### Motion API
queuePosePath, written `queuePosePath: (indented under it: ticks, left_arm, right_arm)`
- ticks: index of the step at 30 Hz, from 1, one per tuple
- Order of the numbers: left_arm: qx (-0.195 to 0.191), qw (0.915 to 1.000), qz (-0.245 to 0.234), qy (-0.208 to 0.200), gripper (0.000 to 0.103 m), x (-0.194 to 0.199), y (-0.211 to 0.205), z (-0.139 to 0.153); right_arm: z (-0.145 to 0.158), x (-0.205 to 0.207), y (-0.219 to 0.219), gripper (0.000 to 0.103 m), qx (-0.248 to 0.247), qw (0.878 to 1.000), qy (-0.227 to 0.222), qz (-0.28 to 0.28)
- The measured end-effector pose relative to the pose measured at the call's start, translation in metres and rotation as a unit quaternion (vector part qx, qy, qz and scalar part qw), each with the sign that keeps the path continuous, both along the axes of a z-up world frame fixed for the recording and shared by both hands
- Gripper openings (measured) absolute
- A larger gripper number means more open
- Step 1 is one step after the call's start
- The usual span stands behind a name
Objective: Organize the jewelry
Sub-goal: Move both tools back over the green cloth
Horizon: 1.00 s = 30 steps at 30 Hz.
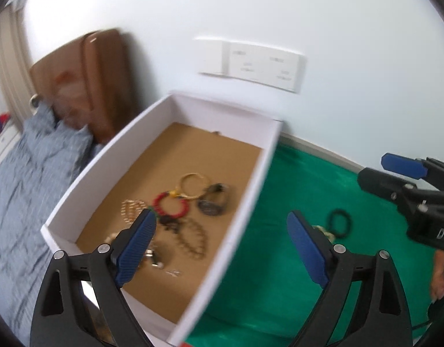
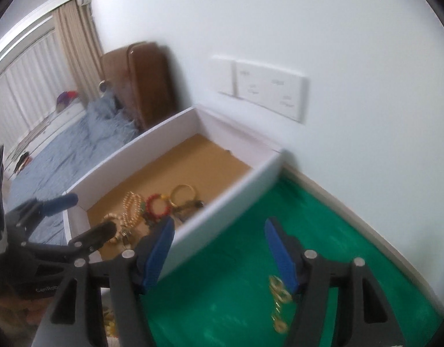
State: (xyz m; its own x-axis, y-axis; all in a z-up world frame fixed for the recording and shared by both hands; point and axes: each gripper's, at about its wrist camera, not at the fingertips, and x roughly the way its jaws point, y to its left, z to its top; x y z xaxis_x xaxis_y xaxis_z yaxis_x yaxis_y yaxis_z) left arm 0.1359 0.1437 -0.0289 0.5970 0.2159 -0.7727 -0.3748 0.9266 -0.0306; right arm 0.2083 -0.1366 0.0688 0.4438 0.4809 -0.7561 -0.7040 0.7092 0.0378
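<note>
Fingers (image 1: 141, 243) of left gripper (image 1: 222, 248) and right gripper (image 2: 219, 254) both spread wide, empty. White box (image 1: 251, 202) on green tabletop (image 1: 279, 274) held bracelets (image 1: 171, 205) and chains; gold chain (image 2: 279, 292) and black band (image 1: 340, 222) lay outside, beside box.

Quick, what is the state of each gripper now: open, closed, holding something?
Left gripper: open, holding nothing.
Right gripper: open, holding nothing.
</note>
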Motion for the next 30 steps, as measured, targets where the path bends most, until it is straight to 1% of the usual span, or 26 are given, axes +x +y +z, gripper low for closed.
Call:
queuePosePath:
  ticks: [3, 5, 8, 13, 16, 17, 18, 19, 21, 23, 25, 30]
  left_arm:
    - [0.009, 0.9995, -0.031, -0.001, 0.093, 0.003, -0.026, 0.004]
    - [0.013, 0.9988, -0.047, -0.001, 0.093, 0.007, -0.040, 0.005]
    - [0.012, 0.9979, -0.064, 0.001, 0.093, 0.010, -0.055, 0.003]
    - [0.005, 0.9959, -0.089, 0.015, 0.093, 0.007, -0.071, -0.009]
    - [-0.005, 0.9946, -0.100, 0.028, 0.093, 0.001, -0.074, -0.021]
    - [-0.008, 0.9936, -0.106, 0.038, 0.093, -0.002, -0.075, -0.028]
    - [-0.009, 0.9931, -0.109, 0.043, 0.093, -0.003, -0.077, -0.032]
    - [-0.011, 0.9919, -0.116, 0.050, 0.093, -0.006, -0.079, -0.037]
    - [-0.013, 0.9900, -0.129, 0.057, 0.093, -0.011, -0.085, -0.042]
    - [-0.016, 0.9881, -0.141, 0.060, 0.093, -0.016, -0.092, -0.046]
    - [-0.023, 0.9853, -0.156, 0.065, 0.093, -0.017, -0.102, -0.052]
    - [-0.026, 0.9803, -0.179, 0.079, 0.093, -0.013, -0.120, -0.061]
  right_arm:
    - [0.000, -0.007, -0.036, 0.066, -0.006, 0.999, -0.011, -0.032]
    - [-0.003, -0.010, -0.057, 0.066, -0.009, 0.998, -0.010, -0.055]
    - [-0.007, -0.013, -0.084, 0.066, -0.007, 0.996, -0.007, -0.085]
    - [-0.018, -0.031, -0.126, 0.067, -0.007, 0.991, -0.018, -0.130]
    - [-0.032, -0.045, -0.150, 0.067, -0.023, 0.988, -0.028, -0.151]
    - [-0.043, -0.050, -0.159, 0.067, -0.038, 0.986, -0.026, -0.159]
    - [-0.049, -0.052, -0.166, 0.067, -0.047, 0.985, -0.020, -0.164]
    - [-0.060, -0.056, -0.175, 0.067, -0.056, 0.984, -0.003, -0.172]
    - [-0.074, -0.060, -0.186, 0.067, -0.056, 0.981, 0.022, -0.182]
    - [-0.082, -0.066, -0.193, 0.067, -0.054, 0.979, 0.034, -0.191]
    - [-0.085, -0.072, -0.195, 0.067, -0.051, 0.979, 0.038, -0.195]
    - [-0.086, -0.079, -0.191, 0.067, -0.046, 0.981, 0.035, -0.188]
